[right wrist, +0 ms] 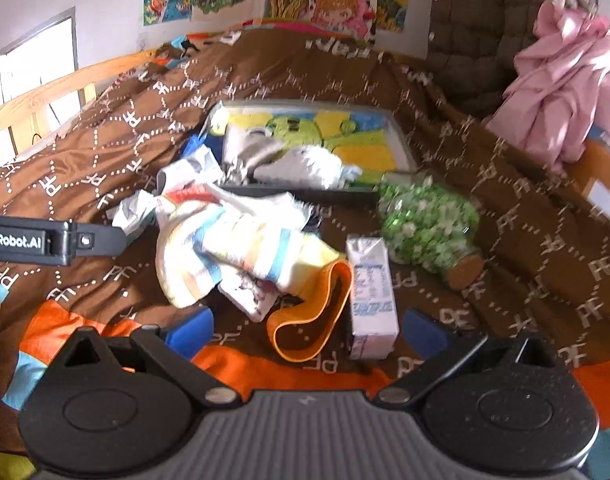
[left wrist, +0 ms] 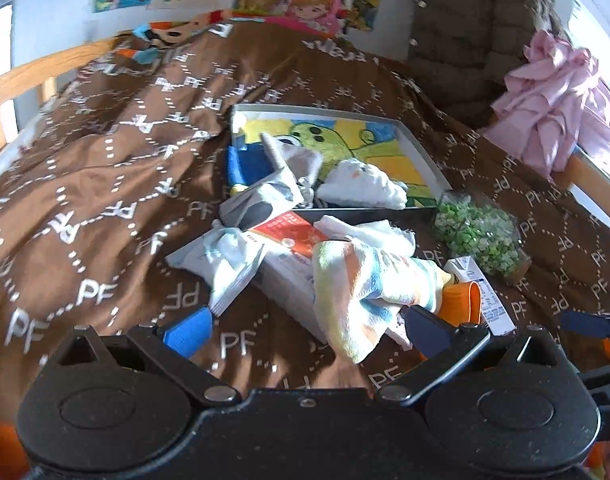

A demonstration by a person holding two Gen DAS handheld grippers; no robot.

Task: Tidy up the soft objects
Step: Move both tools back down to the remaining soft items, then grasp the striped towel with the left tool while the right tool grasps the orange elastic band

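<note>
Left gripper point(left wrist: 307, 326) and right gripper point(right wrist: 307, 328): jaws wide, holding nothing. Striped terry towel point(right wrist: 229, 252), crumpled, lay on the brown quilted bedspread point(left wrist: 105, 160) just before the shallow grey tray point(left wrist: 425, 152). An orange elastic band point(right wrist: 325, 312) curled at the towel's near edge, beside an upright-edged white carton point(right wrist: 371, 296). White fluffy cloth point(left wrist: 365, 186) sat inside the tray.
</note>
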